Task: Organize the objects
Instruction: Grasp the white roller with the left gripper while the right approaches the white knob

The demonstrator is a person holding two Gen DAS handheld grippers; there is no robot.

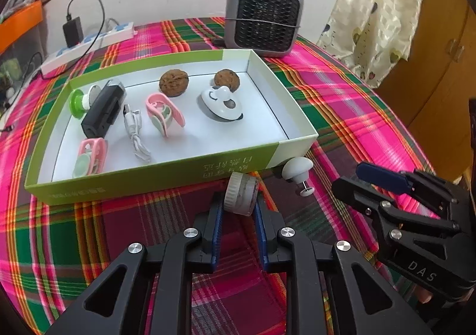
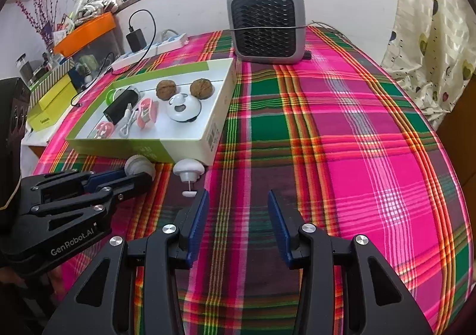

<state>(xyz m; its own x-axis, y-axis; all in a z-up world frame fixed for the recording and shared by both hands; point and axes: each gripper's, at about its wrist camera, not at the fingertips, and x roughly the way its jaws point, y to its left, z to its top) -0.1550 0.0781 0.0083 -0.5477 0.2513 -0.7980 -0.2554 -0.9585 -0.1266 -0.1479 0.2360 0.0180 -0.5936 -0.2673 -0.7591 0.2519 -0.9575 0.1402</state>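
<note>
Pinching a small round jar (image 1: pixel 241 196) between its blue pads, my left gripper (image 1: pixel 238 204) sits just near of the green-sided box (image 1: pixel 166 169) on the plaid cloth (image 1: pixel 342 114); the jar lies on its side, ribbed lid to the left. My right gripper (image 2: pixel 238 207) hovers with its jaws parted over bare cloth, holding nothing. A white mushroom-shaped knob (image 1: pixel 298 169) rests just right of the jar, touching the box's near corner.
</note>
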